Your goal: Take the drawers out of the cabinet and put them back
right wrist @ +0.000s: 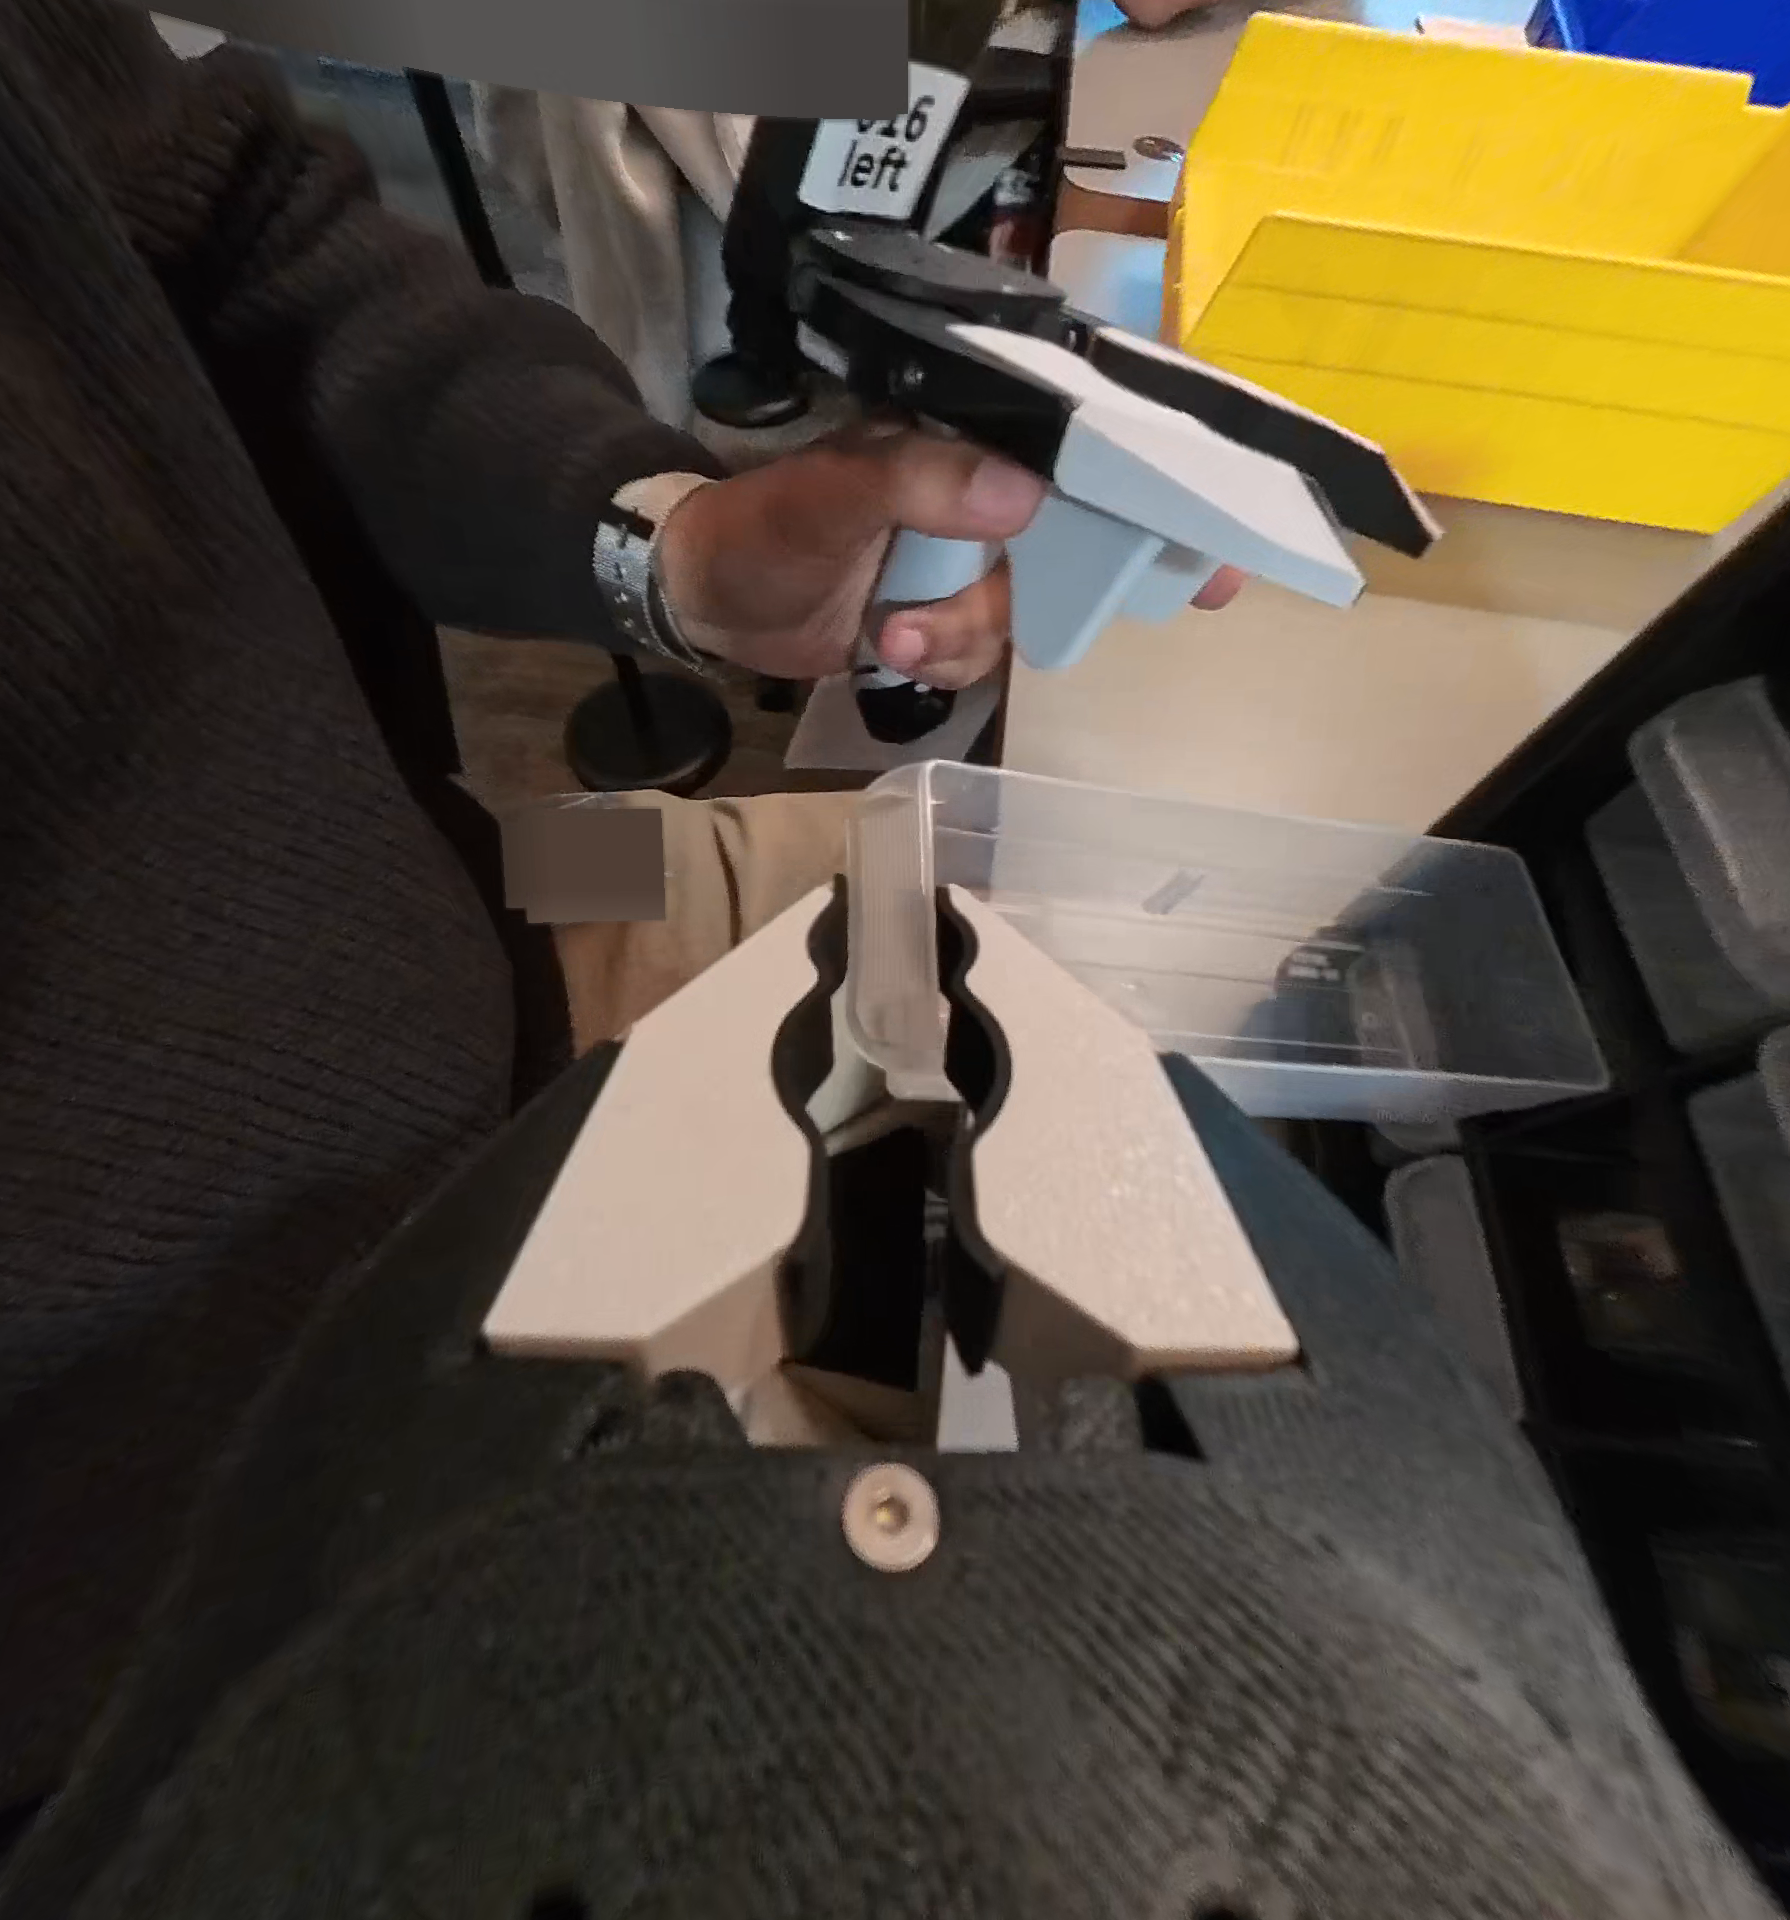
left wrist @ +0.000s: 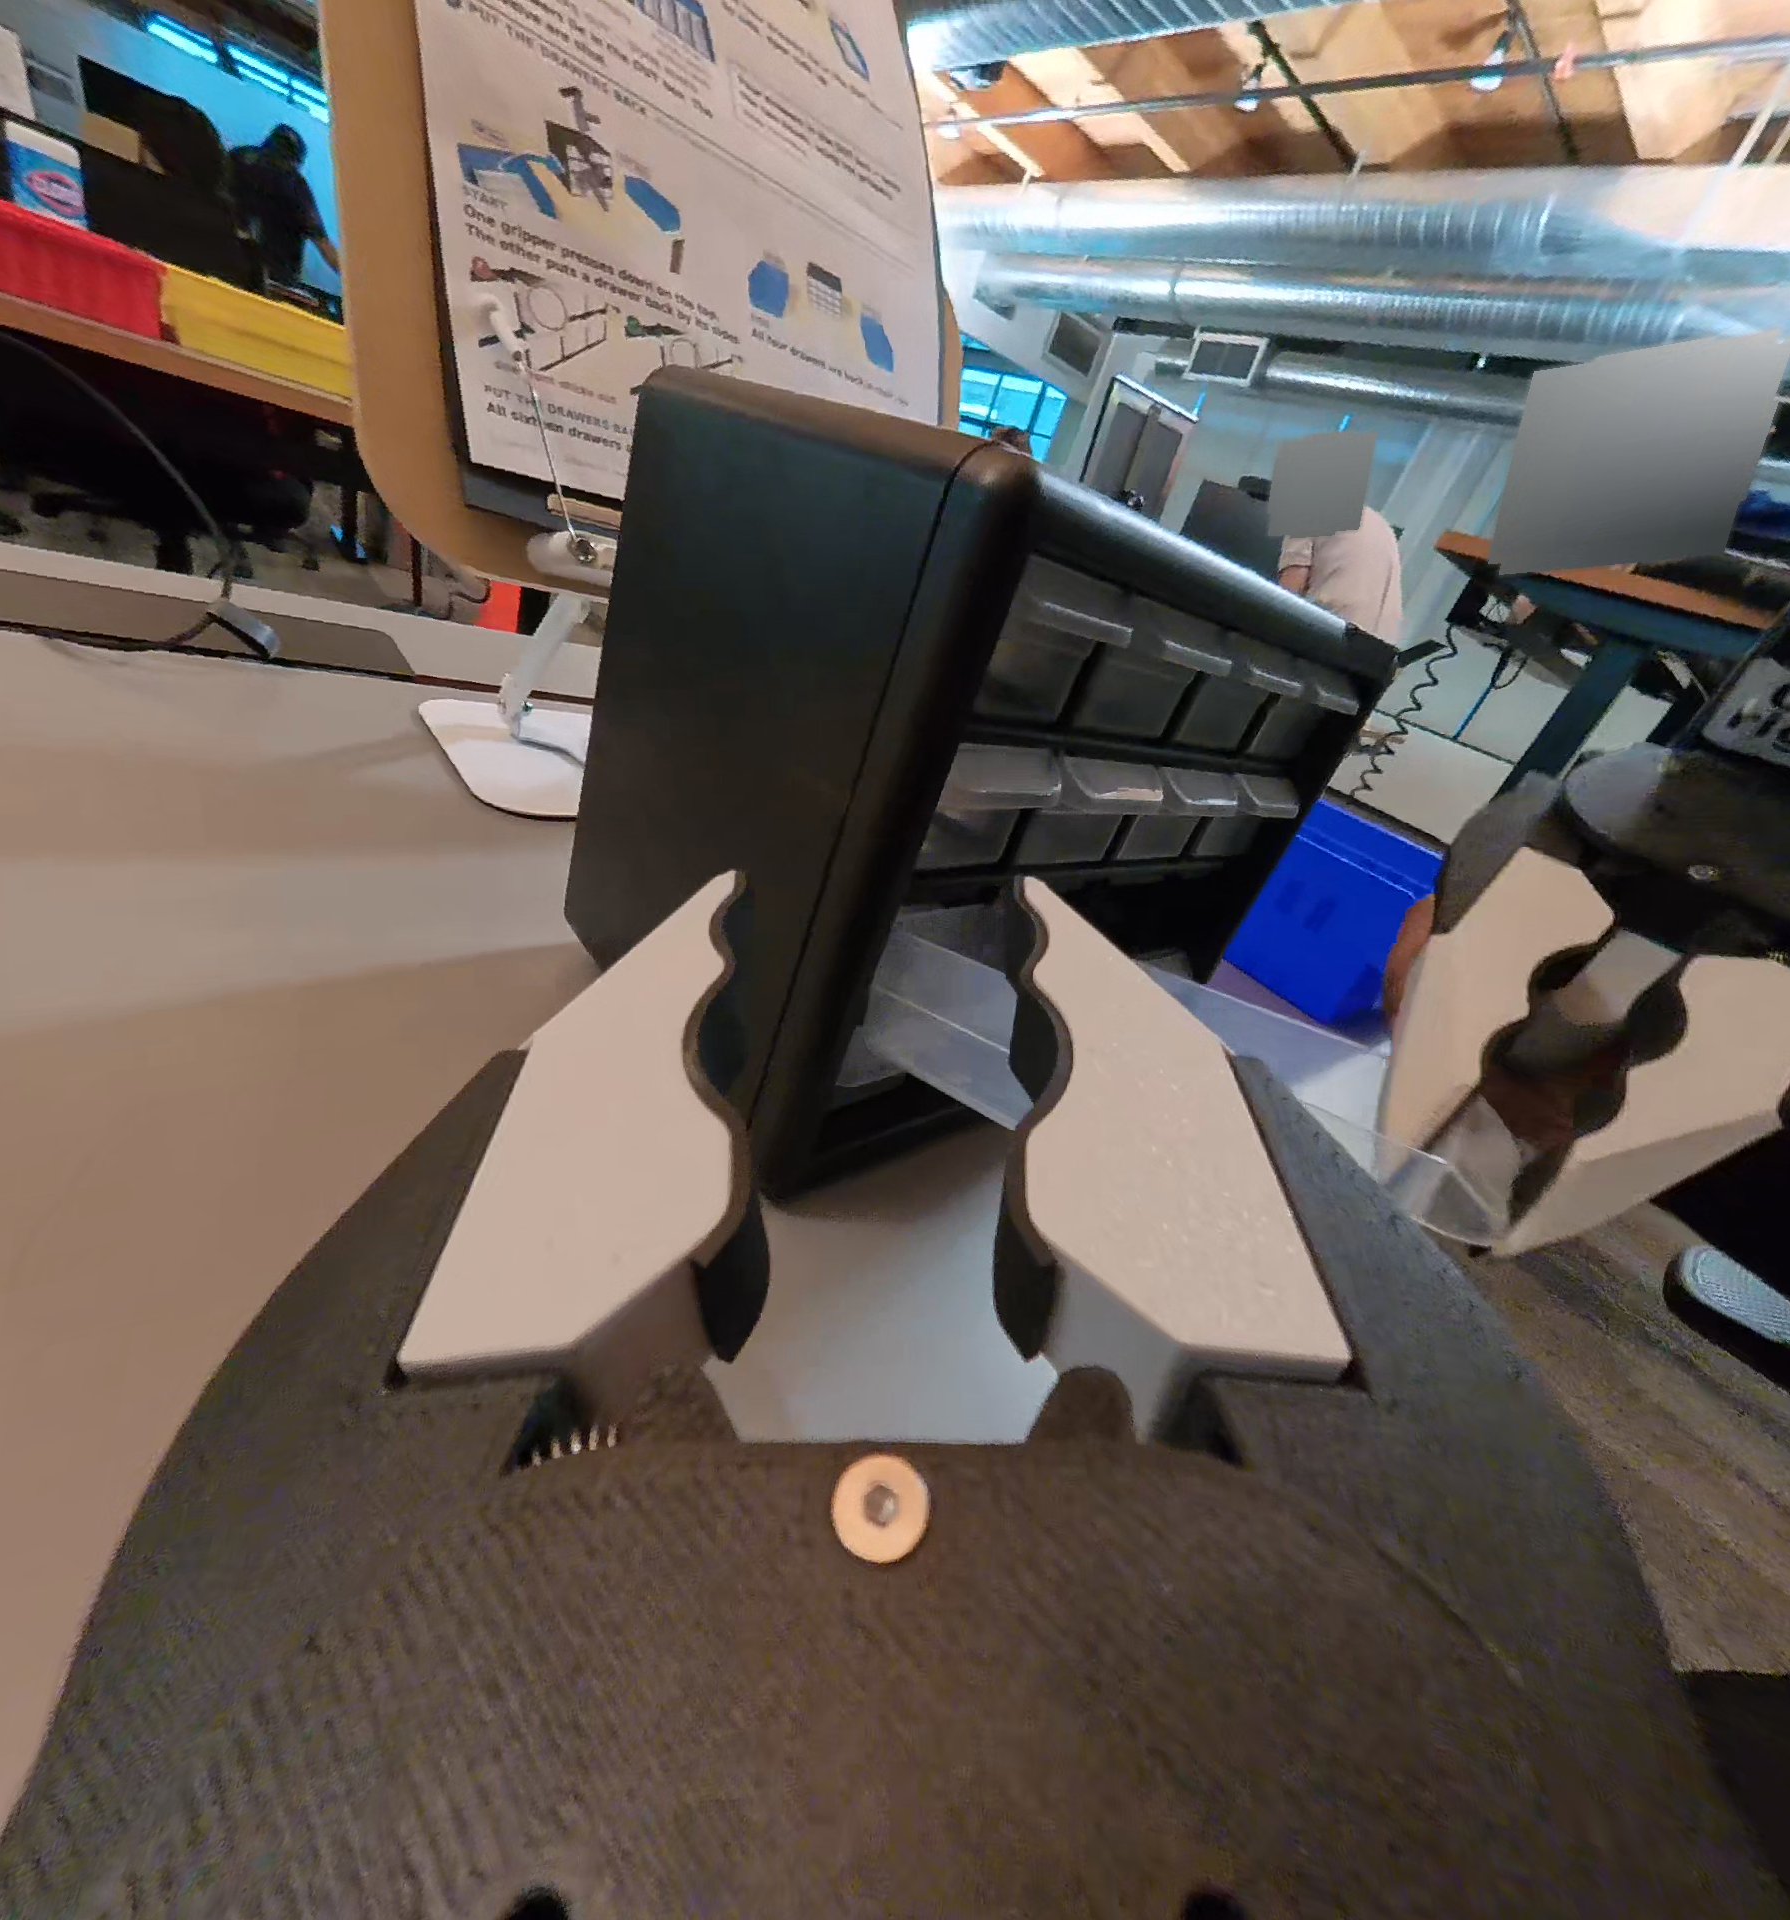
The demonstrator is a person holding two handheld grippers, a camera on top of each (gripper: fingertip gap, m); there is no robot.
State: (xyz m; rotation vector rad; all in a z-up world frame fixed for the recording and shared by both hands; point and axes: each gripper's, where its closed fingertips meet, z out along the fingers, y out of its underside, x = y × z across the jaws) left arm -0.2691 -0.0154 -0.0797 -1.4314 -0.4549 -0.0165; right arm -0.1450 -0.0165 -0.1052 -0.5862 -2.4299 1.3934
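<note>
Right gripper (right wrist: 886, 925): grey fingers narrowed onto the front handle tab of a clear plastic drawer (right wrist: 1234, 966), which is gripped at its near end. The drawer is partly drawn out, its far end still in its slot in the black cabinet (right wrist: 1722, 883) at 3 o'clock of the right wrist view. Shut drawers fill the neighbouring slots. In the left wrist view the same gripper sits at 3 o'clock, a white label with black print on its body.

Left gripper (left wrist: 875, 914): fingers spread wide, holding nothing. The near front corner edge of the cabinet lies between the fingertips in view; contact cannot be told. In the right wrist view it appears at 12 o'clock, held by a hand (right wrist: 818, 561) in a dark knit sleeve, with a white printed label on its body.

Cabinet, left wrist view: black case, leaning in frame, on a pale table (left wrist: 195, 987). Two upper rows of small translucent drawers are shut; one lower drawer juts out.

Blue bin (left wrist: 1327, 914): beyond the cabinet at 3 o'clock.

Yellow bins (right wrist: 1493, 312): on the table at 1 o'clock of the right wrist view.

Instruction sheet (left wrist: 683, 208): printed text and diagrams, on a stand behind the cabinet at 12 o'clock.

Background: tables, people, silver ceiling ducts.
</note>
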